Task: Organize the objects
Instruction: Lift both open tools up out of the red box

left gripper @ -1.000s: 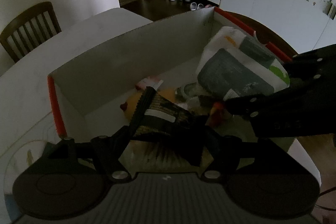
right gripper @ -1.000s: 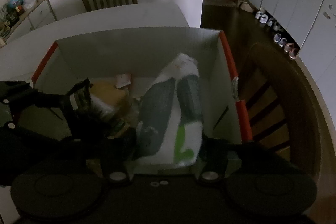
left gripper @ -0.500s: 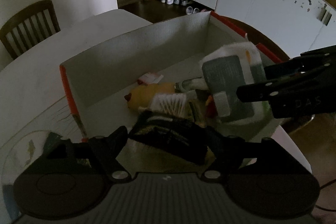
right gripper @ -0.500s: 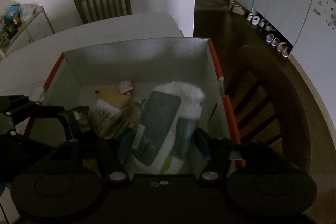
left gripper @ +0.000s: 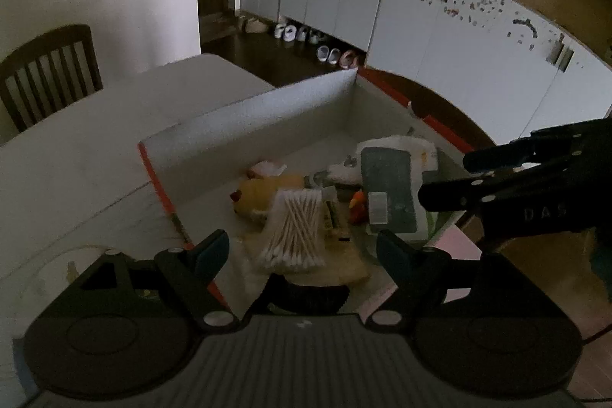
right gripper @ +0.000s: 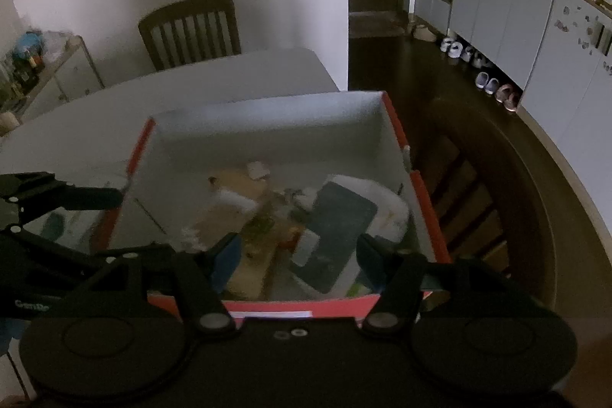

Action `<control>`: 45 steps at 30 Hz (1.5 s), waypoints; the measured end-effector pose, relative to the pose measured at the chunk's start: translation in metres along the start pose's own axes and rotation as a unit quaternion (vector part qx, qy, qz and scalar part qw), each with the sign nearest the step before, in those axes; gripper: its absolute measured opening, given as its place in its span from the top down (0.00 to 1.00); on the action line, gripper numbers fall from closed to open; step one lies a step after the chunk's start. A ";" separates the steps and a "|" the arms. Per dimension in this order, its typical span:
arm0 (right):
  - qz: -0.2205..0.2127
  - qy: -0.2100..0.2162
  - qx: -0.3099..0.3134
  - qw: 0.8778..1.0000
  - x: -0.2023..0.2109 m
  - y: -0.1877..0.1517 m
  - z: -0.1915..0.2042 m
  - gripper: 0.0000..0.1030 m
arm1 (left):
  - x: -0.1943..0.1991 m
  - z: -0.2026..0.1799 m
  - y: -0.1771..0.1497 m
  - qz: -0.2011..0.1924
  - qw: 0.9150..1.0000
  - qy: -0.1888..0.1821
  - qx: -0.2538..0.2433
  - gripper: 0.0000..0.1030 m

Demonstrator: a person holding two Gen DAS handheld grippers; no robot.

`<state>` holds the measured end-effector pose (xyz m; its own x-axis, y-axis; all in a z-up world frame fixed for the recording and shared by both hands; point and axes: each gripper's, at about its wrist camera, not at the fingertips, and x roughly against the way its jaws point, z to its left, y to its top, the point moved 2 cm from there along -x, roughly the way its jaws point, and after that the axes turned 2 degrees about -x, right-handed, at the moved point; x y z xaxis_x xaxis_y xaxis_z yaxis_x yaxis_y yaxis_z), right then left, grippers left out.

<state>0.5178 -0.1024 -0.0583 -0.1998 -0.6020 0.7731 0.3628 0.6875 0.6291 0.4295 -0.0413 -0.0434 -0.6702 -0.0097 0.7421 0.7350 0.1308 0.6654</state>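
Note:
An open cardboard box with red-orange edges (left gripper: 244,117) (right gripper: 267,117) stands on the white table. Inside lie a bag of cotton swabs (left gripper: 294,232), a yellow packet (left gripper: 254,195), and a white wipes pack with a dark label (left gripper: 388,195) (right gripper: 336,232). My left gripper (left gripper: 302,247) is open and empty above the box's near end. My right gripper (right gripper: 294,251) is open and empty above the near wall, over the wipes pack. The right gripper also shows in the left wrist view (left gripper: 535,178).
A white table (left gripper: 95,140) carries the box. A wooden chair (right gripper: 191,29) stands at the far side and another (right gripper: 497,201) to the right of the box. Grey cabinets (left gripper: 459,37) with shoes beneath line the right wall.
Both grippers have opened and let go: the cotton swab bag and the wipes pack now lie in the box. Both grippers have pulled up and back.

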 end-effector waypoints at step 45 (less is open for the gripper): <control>-0.099 0.011 -0.004 0.995 0.071 -0.055 0.093 0.27 | 0.099 0.042 -0.046 -0.069 0.997 -0.017 0.028 0.00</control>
<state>0.3991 -0.1453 -0.0301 -0.2481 -0.7337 0.6325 0.3263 0.5515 0.7677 0.3249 -0.0069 -0.0043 -0.7682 0.0018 0.6402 0.6293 0.1862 0.7545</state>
